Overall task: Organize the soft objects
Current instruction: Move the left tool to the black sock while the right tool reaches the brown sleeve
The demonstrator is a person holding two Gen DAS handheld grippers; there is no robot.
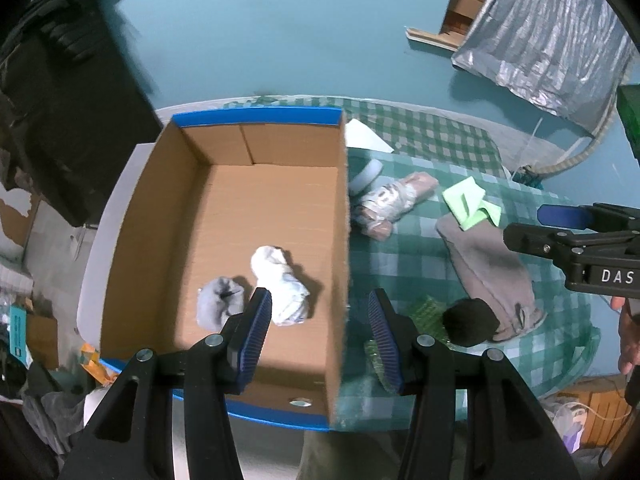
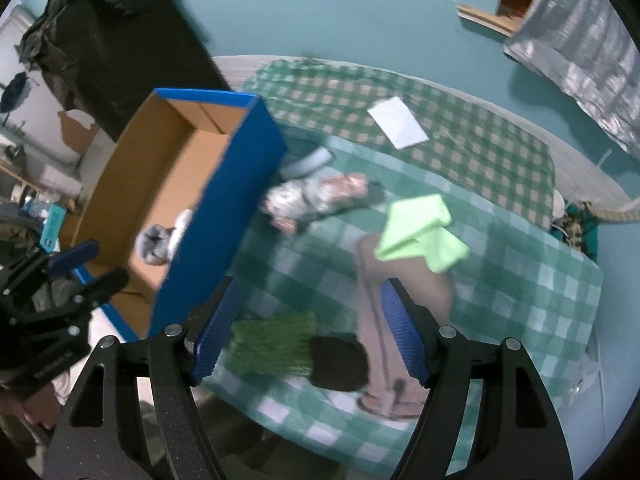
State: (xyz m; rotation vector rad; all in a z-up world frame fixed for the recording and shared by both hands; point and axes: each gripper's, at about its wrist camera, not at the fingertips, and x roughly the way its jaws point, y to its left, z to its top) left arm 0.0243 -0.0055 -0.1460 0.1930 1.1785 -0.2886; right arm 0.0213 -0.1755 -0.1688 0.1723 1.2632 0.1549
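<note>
Over the near-right wall of the cardboard box [image 1: 344, 216], the left gripper [image 1: 320, 332] is hovering wide open and empty, risking knocking it, while the right gripper [image 2: 310, 332], equally spread and empty, is nearing the black sock [image 2: 338, 364].

Only legible text: white "DAS" on the right tool [image 1: 576, 236] body, cut off at frame edge.

Checked bed [image 2: 520, 280], cardboard box [image 1: 224, 208], perhaps socks [image 2: 316, 196]

Soft objects, partly sorted into cardboard box [image 1: 280, 208]

White bundle [image 1: 280, 284] and grey bundle [image 1: 220, 306] were laid inside; lime cloth [image 2: 420, 232], taupe garment [image 2: 384, 320], black item [image 2: 338, 362] and patterned roll [image 2: 316, 196] were left on the checked blanket [image 2: 500, 280].
</note>
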